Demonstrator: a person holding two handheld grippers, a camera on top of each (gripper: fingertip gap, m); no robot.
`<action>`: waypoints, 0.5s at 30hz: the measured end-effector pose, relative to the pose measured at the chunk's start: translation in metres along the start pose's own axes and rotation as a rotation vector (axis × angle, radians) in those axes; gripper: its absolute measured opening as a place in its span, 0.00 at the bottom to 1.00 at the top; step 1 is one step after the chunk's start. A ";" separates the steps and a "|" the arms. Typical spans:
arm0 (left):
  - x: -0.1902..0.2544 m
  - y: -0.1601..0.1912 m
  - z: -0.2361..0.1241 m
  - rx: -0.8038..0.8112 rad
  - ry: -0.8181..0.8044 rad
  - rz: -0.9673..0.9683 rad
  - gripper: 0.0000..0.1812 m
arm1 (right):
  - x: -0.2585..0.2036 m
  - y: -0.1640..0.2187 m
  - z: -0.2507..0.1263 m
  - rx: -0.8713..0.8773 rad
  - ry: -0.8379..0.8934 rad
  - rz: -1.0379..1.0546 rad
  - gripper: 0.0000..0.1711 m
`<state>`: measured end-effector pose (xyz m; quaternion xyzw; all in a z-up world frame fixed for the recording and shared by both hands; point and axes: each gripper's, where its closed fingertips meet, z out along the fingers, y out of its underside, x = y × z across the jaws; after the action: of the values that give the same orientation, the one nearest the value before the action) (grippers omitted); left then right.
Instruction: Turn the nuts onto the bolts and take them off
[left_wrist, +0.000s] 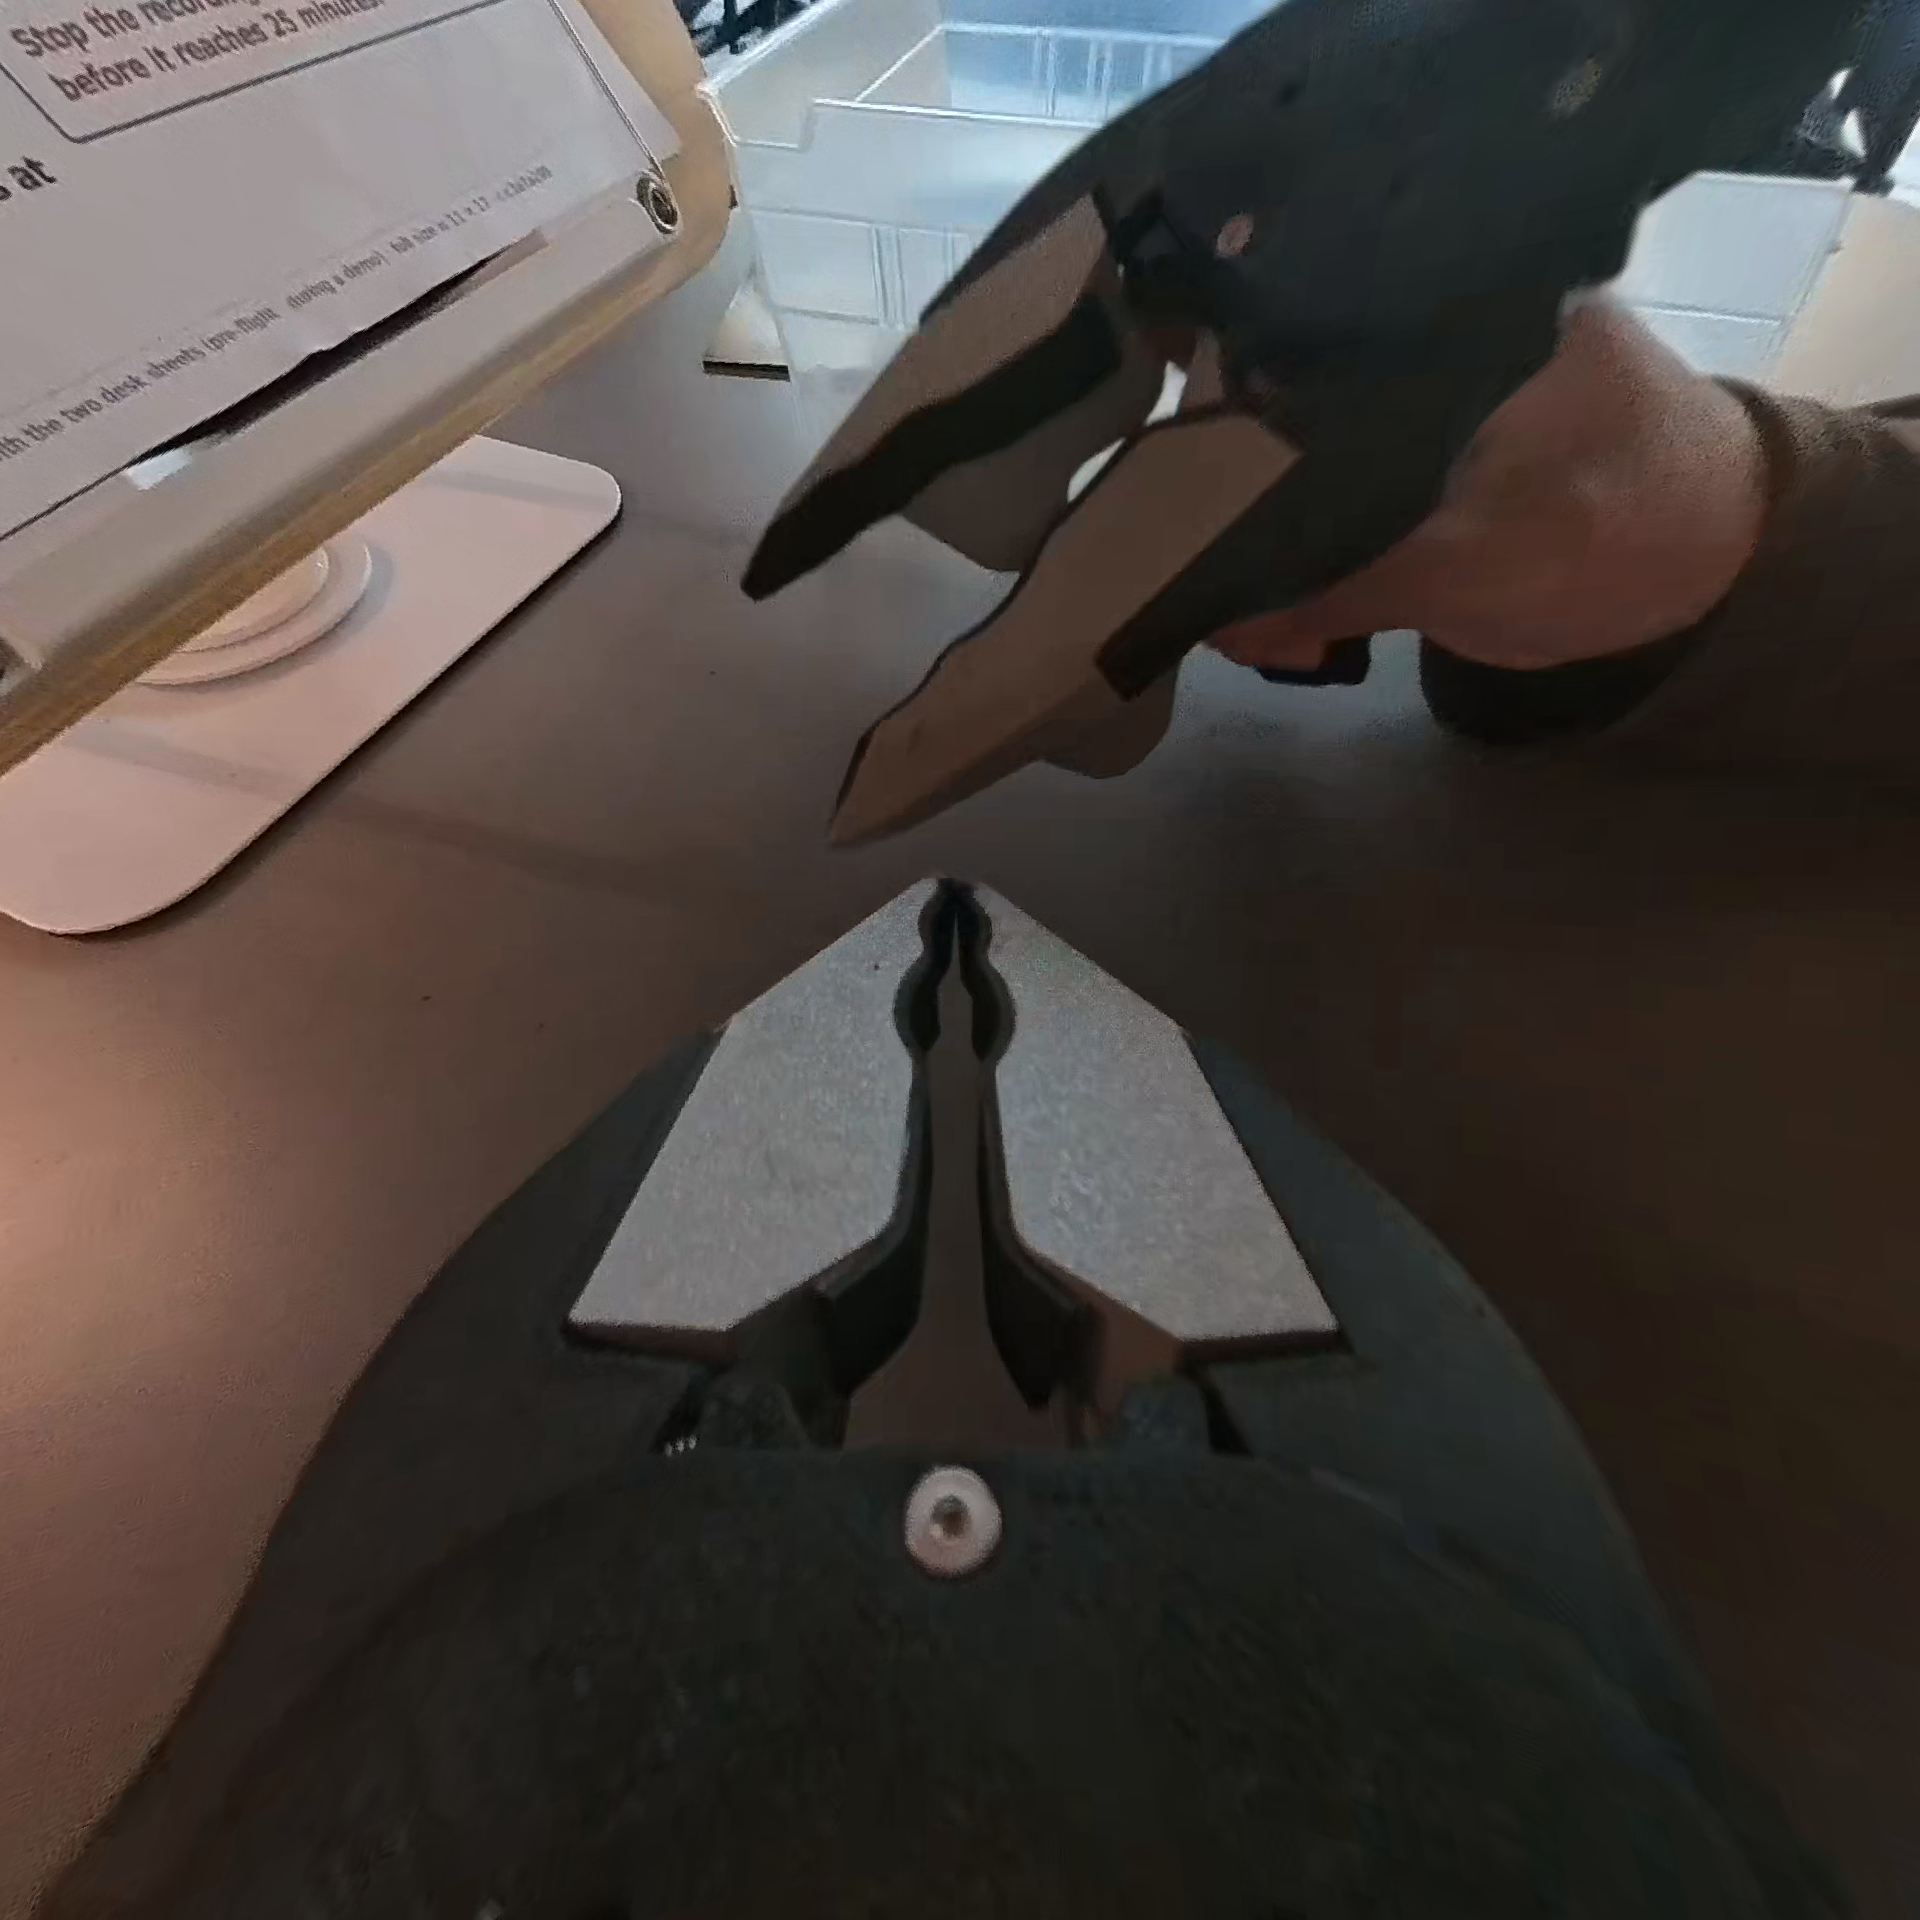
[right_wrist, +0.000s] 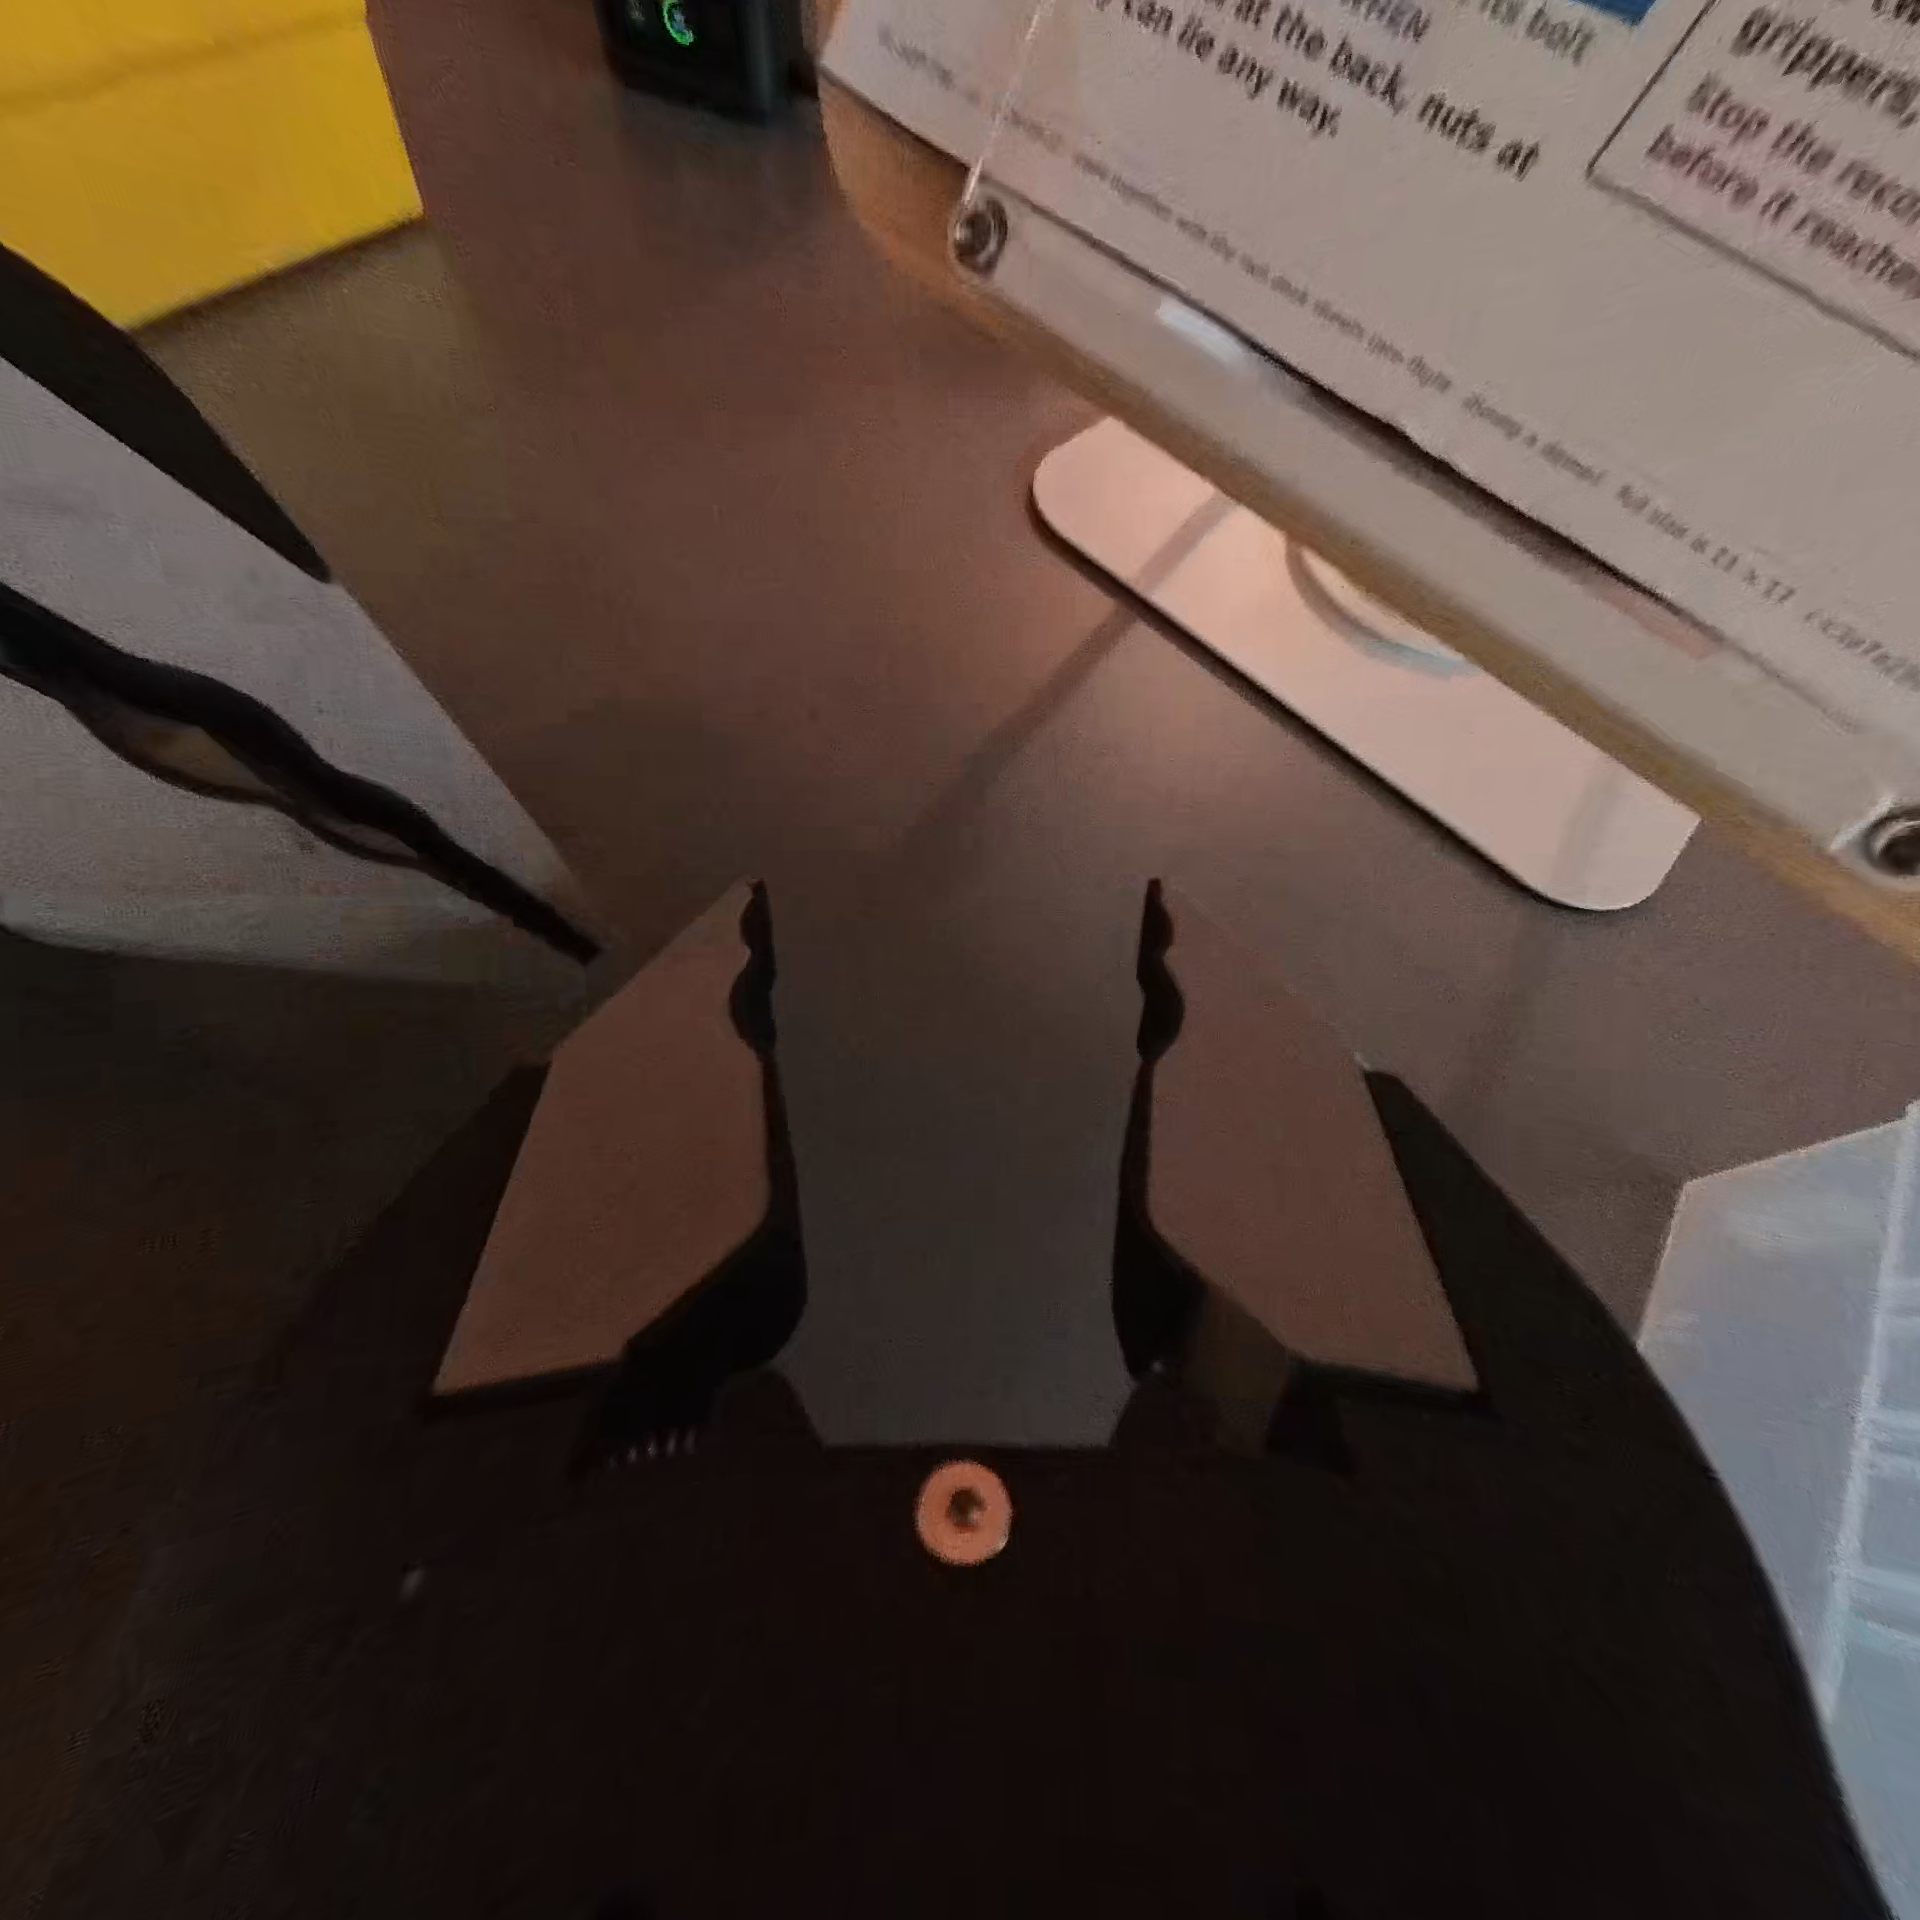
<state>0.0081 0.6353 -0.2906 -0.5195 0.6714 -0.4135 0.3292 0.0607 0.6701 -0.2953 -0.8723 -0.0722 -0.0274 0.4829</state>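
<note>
Print turned up on one thing only: a white printed sheet (left_wrist: 260, 208) in a clear sign holder (left_wrist: 665, 260), up at ten o'clock in the left wrist view. Bold black lines sat inside a rounded outlined box (left_wrist: 312, 62) at eleven o'clock, and a fine-print line (left_wrist: 281, 343) ran along the sheet's lower edge. The right wrist view had the same sheet at one o'clock, bold black lines again, motion-blurred, with a blue patch (right_wrist: 1621, 8) at its top edge. At twelve o'clock there, a small dark device (right_wrist: 696, 42) showed a glowing green mark, possibly an icon, too small to tell.
</note>
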 end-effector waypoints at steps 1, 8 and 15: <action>0.001 0.000 0.000 -0.001 0.005 0.000 0.00 | -0.002 0.007 0.003 -0.018 -0.022 0.018 0.39; -0.001 0.000 0.000 -0.003 -0.007 -0.002 0.01 | -0.014 0.023 0.015 -0.104 -0.109 0.059 0.41; 0.004 0.005 0.003 -0.039 -0.012 0.029 0.03 | -0.019 0.029 0.018 -0.145 -0.097 0.014 0.41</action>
<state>0.0077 0.6313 -0.2960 -0.5187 0.6846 -0.3925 0.3290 0.0458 0.6682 -0.3309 -0.9058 -0.0875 0.0132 0.4145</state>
